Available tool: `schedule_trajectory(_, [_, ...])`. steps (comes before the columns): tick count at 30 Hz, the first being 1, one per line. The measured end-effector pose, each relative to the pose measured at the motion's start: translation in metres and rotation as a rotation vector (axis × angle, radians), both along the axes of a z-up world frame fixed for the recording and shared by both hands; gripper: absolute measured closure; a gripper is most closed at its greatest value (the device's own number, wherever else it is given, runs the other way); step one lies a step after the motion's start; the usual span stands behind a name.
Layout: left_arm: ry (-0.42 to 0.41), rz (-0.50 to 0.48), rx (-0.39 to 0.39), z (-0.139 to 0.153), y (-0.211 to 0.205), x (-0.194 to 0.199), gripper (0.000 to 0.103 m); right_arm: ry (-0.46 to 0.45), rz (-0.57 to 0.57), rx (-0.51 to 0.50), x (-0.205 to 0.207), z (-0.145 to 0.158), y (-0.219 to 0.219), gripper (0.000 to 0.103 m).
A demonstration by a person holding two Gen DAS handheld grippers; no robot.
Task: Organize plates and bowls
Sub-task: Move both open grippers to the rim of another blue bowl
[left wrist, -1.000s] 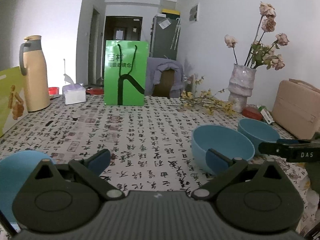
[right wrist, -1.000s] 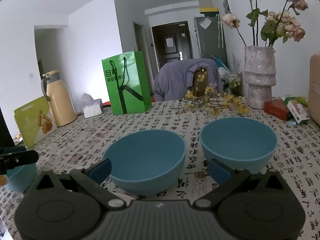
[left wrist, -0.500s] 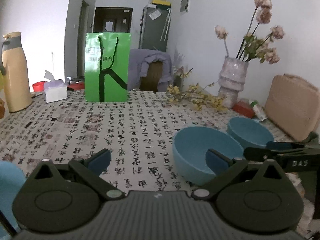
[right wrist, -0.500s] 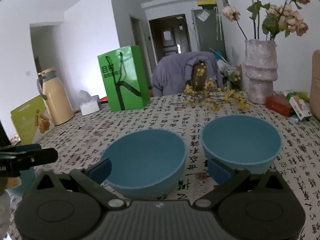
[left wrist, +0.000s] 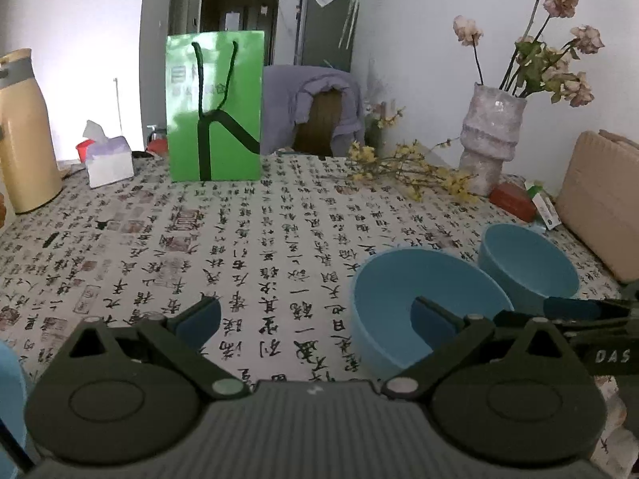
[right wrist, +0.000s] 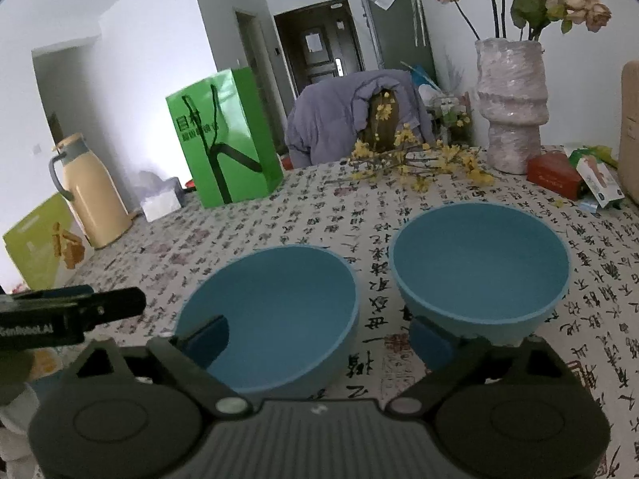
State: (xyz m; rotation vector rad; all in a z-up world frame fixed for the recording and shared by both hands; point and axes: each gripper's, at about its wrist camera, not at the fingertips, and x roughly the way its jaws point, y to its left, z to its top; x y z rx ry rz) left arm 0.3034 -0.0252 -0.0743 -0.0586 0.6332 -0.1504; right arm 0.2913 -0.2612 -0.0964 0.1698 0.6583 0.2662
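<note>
Bowls (right wrist: 275, 311) before green bag (right wrist: 223, 139)

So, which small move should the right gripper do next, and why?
Probably ease forward and close on the near bowl. The right gripper is open, its jaws have just been closing slightly, and that bowl's near rim sits between them, unheld, beside the second bowl.

- White walls (left wrist: 80, 20), dim light.
- Dark door (right wrist: 319, 52) at the back, grey fridge (left wrist: 325, 28) beside it.
- Chair (right wrist: 379, 119) draped with purple jacket (right wrist: 331, 119) behind the counter (left wrist: 279, 219).
</note>
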Motion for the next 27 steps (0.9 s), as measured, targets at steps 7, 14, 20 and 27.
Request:
schedule_trajectory(7, [0.059,0.009,-0.011,-0.005,-0.006,0.022,0.0,0.044,-0.016,-0.008,0.016,-0.004,0.003,0.014])
schedule_trajectory(14, [0.124,0.004,-0.006,-0.012,-0.014,0.042,0.0,0.071,-0.024,-0.021,0.028,-0.005,0.004,0.021])
schedule_trajectory(20, [0.145,-0.016,0.005,-0.019,-0.022,0.048,0.005,0.099,-0.032,-0.026,0.035,-0.011,0.005,0.031])
schedule_trajectory(27, [0.184,-0.01,-0.018,-0.022,-0.026,0.057,0.017,0.125,-0.045,-0.032,0.044,-0.016,0.007,0.05])
